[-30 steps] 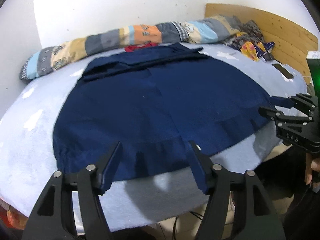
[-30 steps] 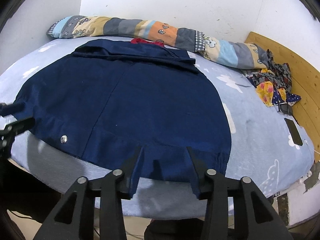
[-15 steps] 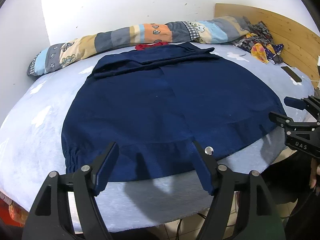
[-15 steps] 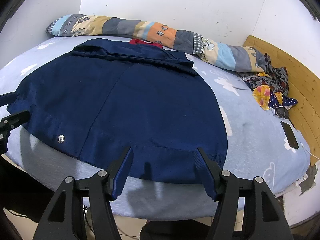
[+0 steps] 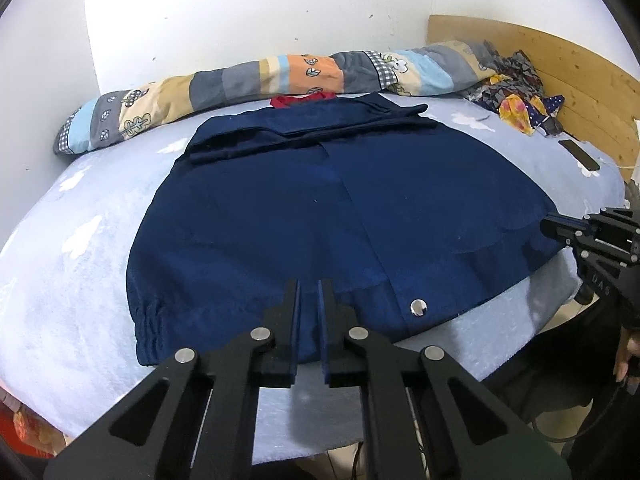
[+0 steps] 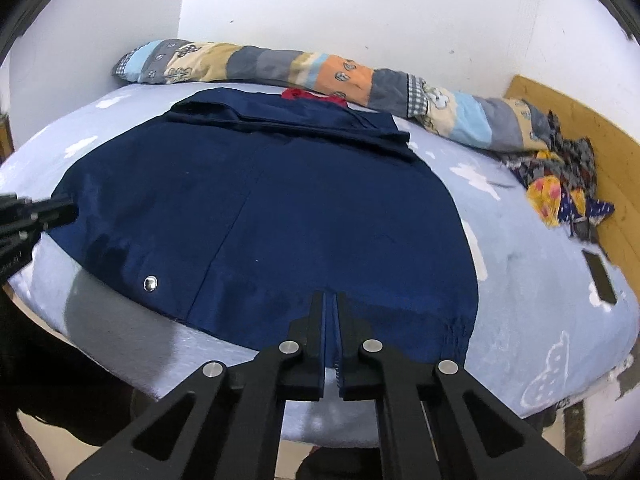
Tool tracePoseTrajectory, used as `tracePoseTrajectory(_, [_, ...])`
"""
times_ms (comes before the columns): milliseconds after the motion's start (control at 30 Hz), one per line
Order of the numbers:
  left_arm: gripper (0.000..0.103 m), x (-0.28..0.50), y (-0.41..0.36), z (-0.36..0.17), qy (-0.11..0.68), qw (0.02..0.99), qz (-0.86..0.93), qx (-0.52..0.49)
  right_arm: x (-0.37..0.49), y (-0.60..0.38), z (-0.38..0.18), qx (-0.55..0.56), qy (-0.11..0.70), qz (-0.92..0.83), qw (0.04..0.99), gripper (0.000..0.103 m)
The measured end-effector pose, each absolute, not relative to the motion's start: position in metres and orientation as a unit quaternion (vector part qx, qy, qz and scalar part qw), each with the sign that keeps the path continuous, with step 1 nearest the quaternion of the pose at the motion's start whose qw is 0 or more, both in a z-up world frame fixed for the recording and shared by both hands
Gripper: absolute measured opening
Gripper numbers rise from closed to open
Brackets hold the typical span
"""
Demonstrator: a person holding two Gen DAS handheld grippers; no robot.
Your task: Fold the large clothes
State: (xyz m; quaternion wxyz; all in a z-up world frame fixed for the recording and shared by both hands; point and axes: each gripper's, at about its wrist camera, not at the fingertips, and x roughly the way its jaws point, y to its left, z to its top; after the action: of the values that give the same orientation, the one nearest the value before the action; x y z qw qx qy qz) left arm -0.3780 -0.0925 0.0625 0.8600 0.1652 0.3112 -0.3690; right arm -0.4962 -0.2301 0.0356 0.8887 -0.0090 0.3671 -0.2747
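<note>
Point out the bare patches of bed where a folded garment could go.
Free: the blue bedsheet between the navy jacket and the phone, and the strip left of the jacket. Crowded: the far edge with the rolled quilt, and the corner with the patterned clothes.

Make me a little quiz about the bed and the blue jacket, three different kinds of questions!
1. True or false: both grippers are shut on the jacket's near hem.
2. What lies by the far wall? A) a patchwork quilt roll B) a lamp C) a box
3. Fill in: the shiny round thing on the hem is a ____.

Key:
1. True. The left gripper and right gripper have just closed, cloth pinched between the jaws.
2. A, the quilt.
3. Snap.
</note>
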Motion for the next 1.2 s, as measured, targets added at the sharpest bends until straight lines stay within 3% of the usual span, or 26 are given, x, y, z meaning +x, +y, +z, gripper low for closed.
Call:
tracePoseTrajectory(100, [0.007,-0.373,-0.09,0.063,0.315,0.865,-0.357,0.161,-0.491,-0.222,0.036,-0.032,0.37,-0.282,0.885,0.007])
tracePoseTrajectory(133, [0.008,-0.37,-0.087,0.062,0.318,0.868,-0.346,0.159,-0.488,-0.22,0.037,-0.033,0.371,-0.282,0.884,0.015])
tracePoseTrajectory(167, [0.01,-0.369,-0.085,0.062,0.32,0.869,-0.343,0.156,-0.485,-0.218,0.037,-0.035,0.375,-0.284,0.882,0.035])
tracePoseTrajectory(233, [0.023,-0.363,-0.081,0.061,0.328,0.87,-0.337,0.149,-0.481,-0.214,0.039,-0.044,0.373,-0.286,0.882,0.052])
tracePoseTrajectory(267, [0.039,-0.361,-0.079,0.061,0.329,0.872,-0.331,0.146,-0.479,-0.211,0.04,-0.049,0.369,-0.285,0.883,0.052])
tracePoseTrajectory(300, [0.046,-0.359,-0.075,0.062,0.328,0.875,-0.327,0.14,-0.478,-0.208,0.042,-0.055,0.367,-0.284,0.884,0.052])
tracePoseTrajectory(333, [0.046,-0.358,-0.072,0.062,0.326,0.879,-0.322,0.135,-0.476,-0.205,0.043,-0.06,0.364,-0.283,0.885,0.052])
tracePoseTrajectory(400, [0.044,-0.355,-0.068,0.063,0.325,0.88,-0.321,0.128,-0.474,-0.201,0.044,-0.067,0.361,-0.279,0.887,0.05])
tracePoseTrajectory(433, [0.04,-0.355,-0.067,0.063,0.325,0.88,-0.323,0.126,-0.473,-0.201,0.043,-0.066,0.359,-0.271,0.891,0.043])
tracePoseTrajectory(500, [0.015,-0.353,-0.066,0.062,0.328,0.878,-0.324,0.124,-0.473,-0.2,0.042,-0.065,0.36,-0.266,0.892,0.025])
tracePoseTrajectory(567, [0.008,-0.352,-0.068,0.061,0.334,0.874,-0.33,0.125,-0.473,-0.201,0.041,-0.064,0.362,-0.261,0.893,0.013])
tracePoseTrajectory(733, [0.003,-0.356,-0.071,0.061,0.327,0.873,-0.337,0.131,-0.475,-0.202,0.04,-0.061,0.359,-0.254,0.896,0.003])
tracePoseTrajectory(1000, [0.005,-0.347,-0.067,0.061,0.339,0.877,-0.319,0.121,-0.476,-0.199,0.041,-0.068,0.352,-0.25,0.899,0.002])
tracePoseTrajectory(1033, [0.008,-0.345,-0.066,0.061,0.342,0.878,-0.313,0.117,-0.476,-0.2,0.042,-0.066,0.353,-0.254,0.898,0.009])
tracePoseTrajectory(1100, [0.026,-0.341,-0.062,0.061,0.347,0.879,-0.307,0.109,-0.476,-0.203,0.041,-0.065,0.36,-0.264,0.893,0.04])
tracePoseTrajectory(1133, [0.029,-0.339,-0.06,0.061,0.349,0.88,-0.304,0.105,-0.476,-0.204,0.04,-0.063,0.36,-0.268,0.891,0.06])
tracePoseTrajectory(1200, [0.029,-0.336,-0.057,0.061,0.352,0.881,-0.301,0.096,-0.478,-0.205,0.042,-0.067,0.355,-0.277,0.89,0.063])
